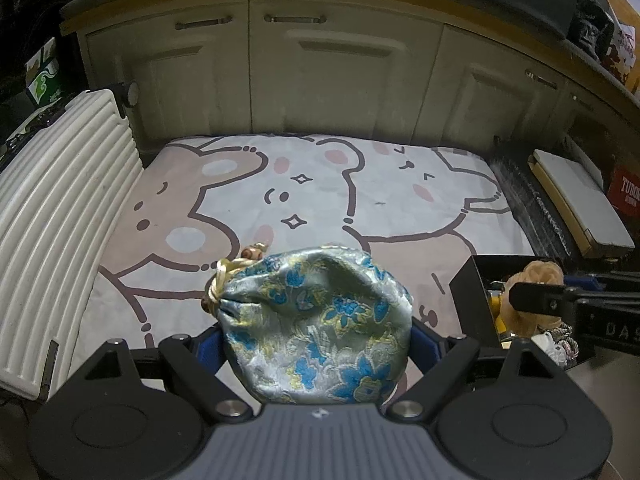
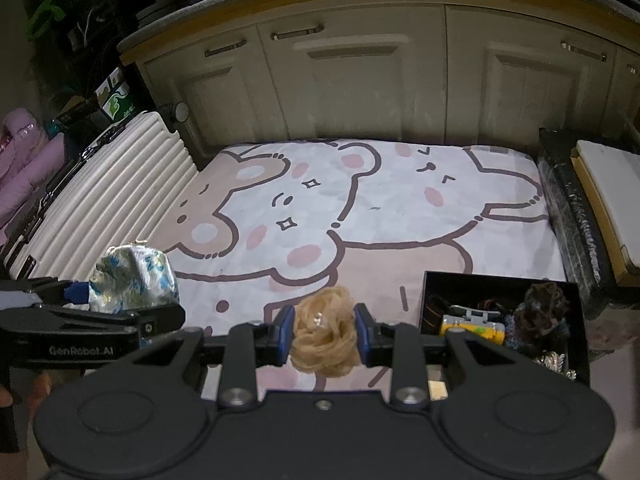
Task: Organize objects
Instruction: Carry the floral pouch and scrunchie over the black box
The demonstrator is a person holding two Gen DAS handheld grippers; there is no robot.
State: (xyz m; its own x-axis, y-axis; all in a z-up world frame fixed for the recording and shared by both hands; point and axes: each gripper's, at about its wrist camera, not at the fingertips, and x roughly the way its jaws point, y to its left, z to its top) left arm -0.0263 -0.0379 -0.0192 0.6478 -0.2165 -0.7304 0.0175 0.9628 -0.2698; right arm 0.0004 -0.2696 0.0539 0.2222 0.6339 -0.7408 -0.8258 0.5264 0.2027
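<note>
My left gripper is shut on a silver-blue floral drawstring pouch and holds it above the cartoon bear mat. The pouch also shows in the right wrist view. My right gripper is shut on a blond hair bun piece, just left of a black open box. The bun also shows at the right in the left wrist view. The box holds a yellow item, a dark brown hair piece and other small things.
A white ribbed suitcase lies along the mat's left edge. Cream cabinet doors stand behind the mat. A black wrapped bundle and a flat white box lie to the right.
</note>
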